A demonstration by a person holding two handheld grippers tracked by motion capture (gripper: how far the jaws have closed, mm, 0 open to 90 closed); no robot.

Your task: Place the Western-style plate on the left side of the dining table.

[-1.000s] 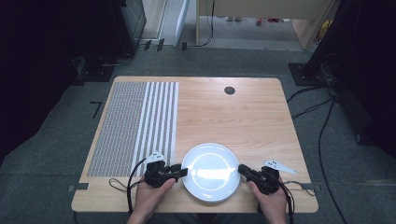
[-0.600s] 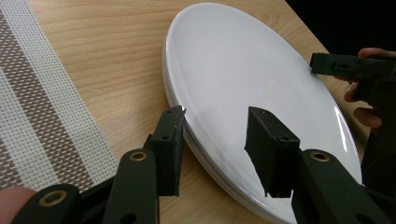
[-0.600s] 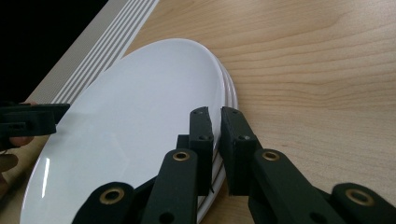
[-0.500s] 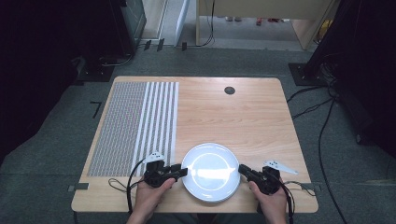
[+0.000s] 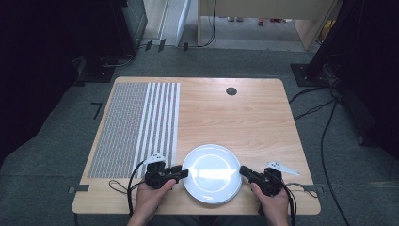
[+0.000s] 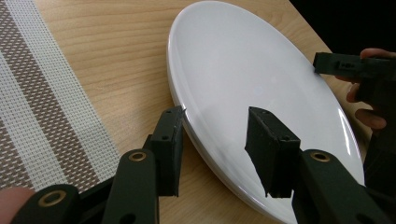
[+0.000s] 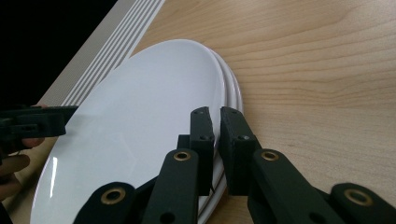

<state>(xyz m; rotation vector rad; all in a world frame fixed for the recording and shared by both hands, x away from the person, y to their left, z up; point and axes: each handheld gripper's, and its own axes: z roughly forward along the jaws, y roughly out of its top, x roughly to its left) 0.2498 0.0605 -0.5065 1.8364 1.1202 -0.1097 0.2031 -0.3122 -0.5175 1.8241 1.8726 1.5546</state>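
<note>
A stack of white plates (image 5: 212,173) lies near the front edge of the tabletop (image 5: 244,117), just right of a woven placemat (image 5: 136,125), with one gripper at each side of its rim. The left gripper (image 5: 181,173) has its jaws apart, straddling the rim of the top plate, apparently positioned for an edge grasp. The right gripper (image 5: 244,170) has its jaws close together at the opposite rim; whether they are clamped on the plate edge cannot be told.
</note>
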